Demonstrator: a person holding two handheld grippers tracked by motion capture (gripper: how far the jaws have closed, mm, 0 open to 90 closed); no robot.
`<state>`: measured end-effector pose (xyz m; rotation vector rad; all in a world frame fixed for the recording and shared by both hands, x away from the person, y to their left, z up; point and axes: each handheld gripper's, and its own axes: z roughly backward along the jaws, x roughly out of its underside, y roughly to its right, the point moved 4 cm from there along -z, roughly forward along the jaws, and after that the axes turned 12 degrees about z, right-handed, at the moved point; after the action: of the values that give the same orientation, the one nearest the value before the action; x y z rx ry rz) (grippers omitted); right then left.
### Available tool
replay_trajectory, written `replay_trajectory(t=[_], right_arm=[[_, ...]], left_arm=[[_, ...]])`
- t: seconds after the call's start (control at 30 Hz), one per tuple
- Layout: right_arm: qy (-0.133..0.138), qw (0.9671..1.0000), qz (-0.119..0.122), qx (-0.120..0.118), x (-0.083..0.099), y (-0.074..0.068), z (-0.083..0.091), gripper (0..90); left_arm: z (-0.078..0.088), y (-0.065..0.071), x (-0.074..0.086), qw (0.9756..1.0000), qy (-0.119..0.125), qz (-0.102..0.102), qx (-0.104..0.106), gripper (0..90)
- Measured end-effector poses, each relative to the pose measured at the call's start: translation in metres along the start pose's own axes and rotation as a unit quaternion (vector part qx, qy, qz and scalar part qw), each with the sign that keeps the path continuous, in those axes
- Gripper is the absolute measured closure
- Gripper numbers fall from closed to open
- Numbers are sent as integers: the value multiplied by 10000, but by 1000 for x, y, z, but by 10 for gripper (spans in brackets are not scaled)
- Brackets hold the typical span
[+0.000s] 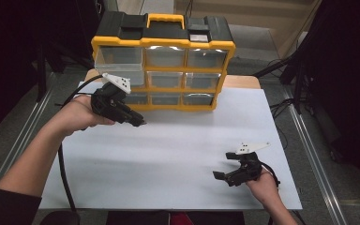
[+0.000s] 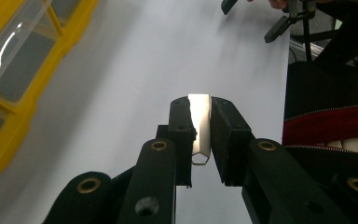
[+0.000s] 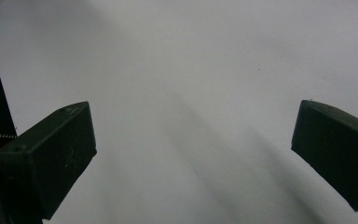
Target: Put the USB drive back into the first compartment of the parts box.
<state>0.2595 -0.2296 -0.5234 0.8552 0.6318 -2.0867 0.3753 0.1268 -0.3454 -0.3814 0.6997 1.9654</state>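
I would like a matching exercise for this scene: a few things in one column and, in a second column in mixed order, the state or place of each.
Things:
1. left gripper
2. right gripper
3. drawer organizer
4. metal piece

States or places:
A. stands at the far edge of the white sheet, yellow frame with clear drawers
B. jaws wide apart, nothing between them
C. clamped between two black jaws
D. raised in front of the drawers, jaws closed on something thin and shiny

Pairs: 1-D, 2-B, 3-A, 4-C
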Motion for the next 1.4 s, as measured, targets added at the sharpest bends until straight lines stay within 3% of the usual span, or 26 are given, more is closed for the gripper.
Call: replay_trajectory(t=[0.27, 0.47, 1.4], right_arm=[[13, 10000, -6, 5, 0, 0, 1, 0], [14, 10000, -24, 10, 0, 0, 1, 0], [21, 10000, 1, 17, 0, 1, 2, 0]], left_arm=[[10, -1, -9, 9999, 18, -106, -35, 796], [18, 1, -16, 9997, -98, -214, -97, 796], [57, 0, -53, 9992, -115, -215, -304, 796]])
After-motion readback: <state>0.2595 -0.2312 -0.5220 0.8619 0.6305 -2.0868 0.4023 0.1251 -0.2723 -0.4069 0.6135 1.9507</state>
